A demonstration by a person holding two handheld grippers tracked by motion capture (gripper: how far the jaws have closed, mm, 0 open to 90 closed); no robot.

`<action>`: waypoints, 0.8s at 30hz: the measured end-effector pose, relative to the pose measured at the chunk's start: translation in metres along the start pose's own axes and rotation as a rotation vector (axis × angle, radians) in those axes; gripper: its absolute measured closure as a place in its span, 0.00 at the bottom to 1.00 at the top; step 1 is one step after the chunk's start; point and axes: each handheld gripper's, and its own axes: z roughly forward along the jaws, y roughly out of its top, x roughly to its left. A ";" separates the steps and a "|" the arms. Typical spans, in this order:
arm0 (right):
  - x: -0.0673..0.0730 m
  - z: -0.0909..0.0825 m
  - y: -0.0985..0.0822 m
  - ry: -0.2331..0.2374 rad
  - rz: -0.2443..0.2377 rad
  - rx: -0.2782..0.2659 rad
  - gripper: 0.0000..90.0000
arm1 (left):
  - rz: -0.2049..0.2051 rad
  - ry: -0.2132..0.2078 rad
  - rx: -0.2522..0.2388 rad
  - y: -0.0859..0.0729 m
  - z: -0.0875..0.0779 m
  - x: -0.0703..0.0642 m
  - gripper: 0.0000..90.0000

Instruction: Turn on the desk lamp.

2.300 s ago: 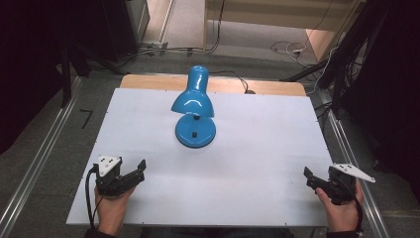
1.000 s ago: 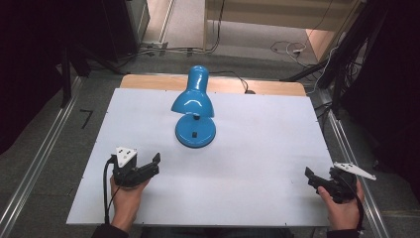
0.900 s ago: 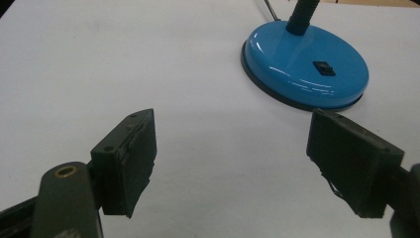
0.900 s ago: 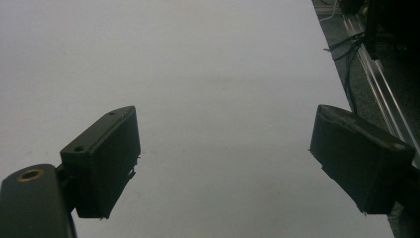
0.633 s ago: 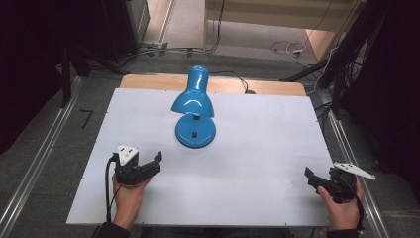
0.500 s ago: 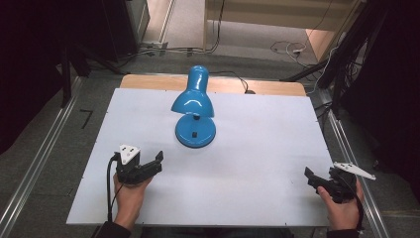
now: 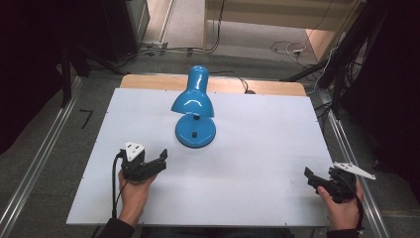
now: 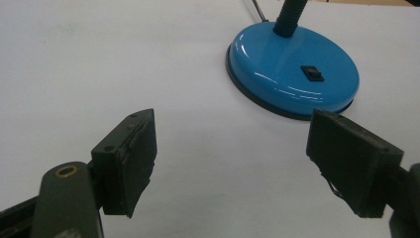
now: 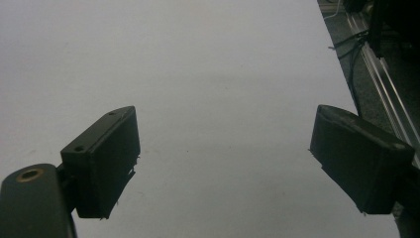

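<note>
Glossy blue metal desk lamp (image 7: 194, 110) upright on white table surface (image 7: 267, 148), centre toward far edge, untouched. Left gripper (image 7: 159, 159) near lamp base, jaws apart, empty, aimed at base. Right gripper (image 7: 311, 177) near right front corner, jaws apart, idle. Grasp not yet begun; everything left.

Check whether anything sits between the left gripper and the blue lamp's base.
Nothing visible does. Bare white table lies between the open left gripper and the lamp base, which stands ahead and to the right of its jaws.
</note>
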 end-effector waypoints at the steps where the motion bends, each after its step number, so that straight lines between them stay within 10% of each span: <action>1: 0.000 0.000 0.000 0.002 0.001 0.005 0.12 | 0.003 0.002 0.000 0.000 0.001 -0.001 0.22; 24: -0.004 0.004 0.001 0.015 0.016 0.013 0.12 | 0.016 -0.031 0.004 0.008 0.021 -0.017 0.23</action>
